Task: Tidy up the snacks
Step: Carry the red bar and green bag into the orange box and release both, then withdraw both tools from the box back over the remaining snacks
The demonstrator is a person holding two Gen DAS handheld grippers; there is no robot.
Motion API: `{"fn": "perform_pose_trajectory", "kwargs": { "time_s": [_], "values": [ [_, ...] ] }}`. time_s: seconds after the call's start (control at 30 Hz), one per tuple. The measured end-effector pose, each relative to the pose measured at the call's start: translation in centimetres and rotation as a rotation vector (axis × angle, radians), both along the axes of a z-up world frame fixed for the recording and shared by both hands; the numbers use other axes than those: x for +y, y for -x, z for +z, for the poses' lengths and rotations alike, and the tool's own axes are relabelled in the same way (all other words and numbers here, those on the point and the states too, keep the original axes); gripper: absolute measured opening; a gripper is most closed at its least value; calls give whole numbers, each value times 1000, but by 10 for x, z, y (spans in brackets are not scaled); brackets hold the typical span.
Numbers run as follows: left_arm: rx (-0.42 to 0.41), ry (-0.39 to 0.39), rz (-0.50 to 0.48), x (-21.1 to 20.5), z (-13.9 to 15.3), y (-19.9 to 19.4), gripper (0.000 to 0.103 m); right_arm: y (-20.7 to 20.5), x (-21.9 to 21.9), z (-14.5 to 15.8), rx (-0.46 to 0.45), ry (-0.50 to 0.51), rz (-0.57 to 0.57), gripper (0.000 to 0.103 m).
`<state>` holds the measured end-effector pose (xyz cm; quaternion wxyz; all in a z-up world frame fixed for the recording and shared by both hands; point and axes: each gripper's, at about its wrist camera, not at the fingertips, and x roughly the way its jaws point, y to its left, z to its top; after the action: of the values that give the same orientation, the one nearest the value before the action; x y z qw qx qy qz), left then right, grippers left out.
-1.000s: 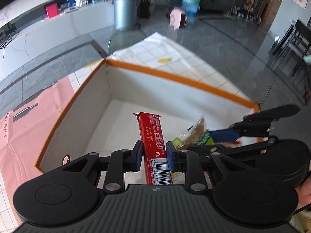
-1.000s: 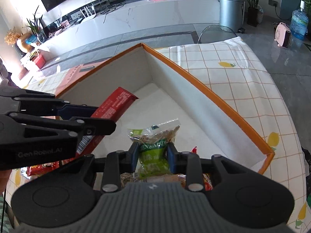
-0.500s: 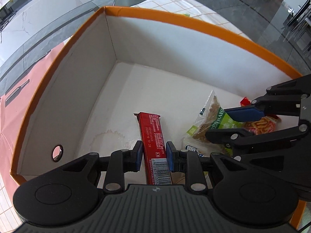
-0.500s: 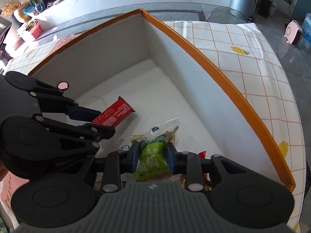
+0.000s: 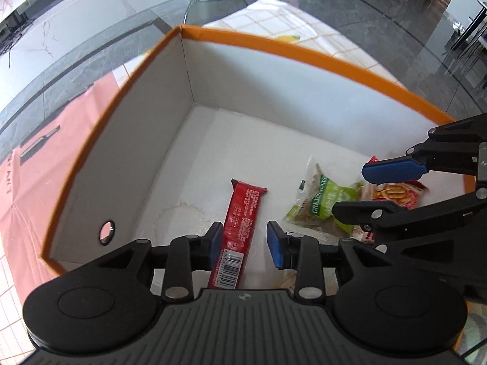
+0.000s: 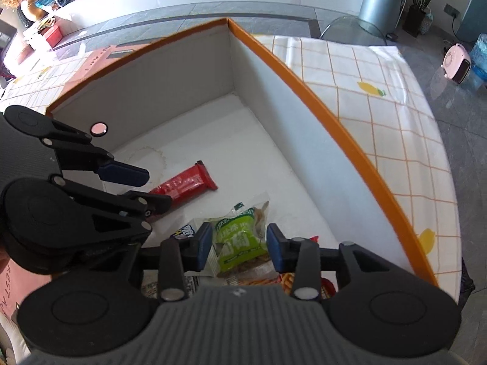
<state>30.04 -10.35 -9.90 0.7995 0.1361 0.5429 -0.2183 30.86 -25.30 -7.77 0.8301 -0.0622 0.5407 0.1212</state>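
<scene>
A large box with an orange rim [image 5: 304, 51] [image 6: 334, 127] and a white inside fills both views. On its floor lies a red snack bar [image 5: 240, 222] [image 6: 188, 182] between the jaws of my left gripper [image 5: 245, 240] [image 6: 143, 188]. Those jaws are opening and the right pad stands clear of the bar. A green snack packet [image 6: 240, 240] [image 5: 325, 203] rests on other snacks between the jaws of my right gripper [image 6: 239, 243] [image 5: 377, 191]. These jaws are opening too, and the pads no longer squeeze the packet.
A red-and-yellow snack packet [image 5: 395, 194] [image 6: 289, 279] and a white-and-blue packet [image 6: 185, 232] lie under the green one. The box wall has a round hole [image 5: 107, 229]. A pink sheet [image 5: 45, 158] lies left of the box, a lemon-print tablecloth [image 6: 380, 106] on its other side.
Both grippers have sunk into the box and their jaws have widened. The red bar and the green packet, gripped before, now lie loose on the box floor and the snack pile.
</scene>
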Motion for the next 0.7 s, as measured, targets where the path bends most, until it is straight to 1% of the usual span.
{"fn": "perform_pose_trajectory", "kwargs": {
  "time_s": [0.1,0.13,0.17,0.23,0.3,0.37,0.47,0.6,0.7],
  "values": [
    [-41,27,6,6,20,12,41,12,0,16,-34,-3,-6,39],
    [-53,39,6,7,27,17,41,17,1,22,-43,-2,-11,42],
    [-65,49,8,9,33,22,41,21,1,27,-51,0,-18,48],
    [-90,66,12,16,48,33,41,32,4,39,-70,2,-25,51],
    [-121,75,19,22,59,44,41,42,8,51,-94,6,-30,51],
    [-162,79,44,21,69,55,41,55,12,64,-126,1,-36,55],
    [-216,110,78,39,86,83,42,78,20,82,-190,-14,-33,59],
    [-281,145,138,70,96,121,45,114,36,93,-254,-45,-24,61],
    [-328,153,199,95,97,147,47,145,55,93,-333,-60,-14,61]
  ]
}}
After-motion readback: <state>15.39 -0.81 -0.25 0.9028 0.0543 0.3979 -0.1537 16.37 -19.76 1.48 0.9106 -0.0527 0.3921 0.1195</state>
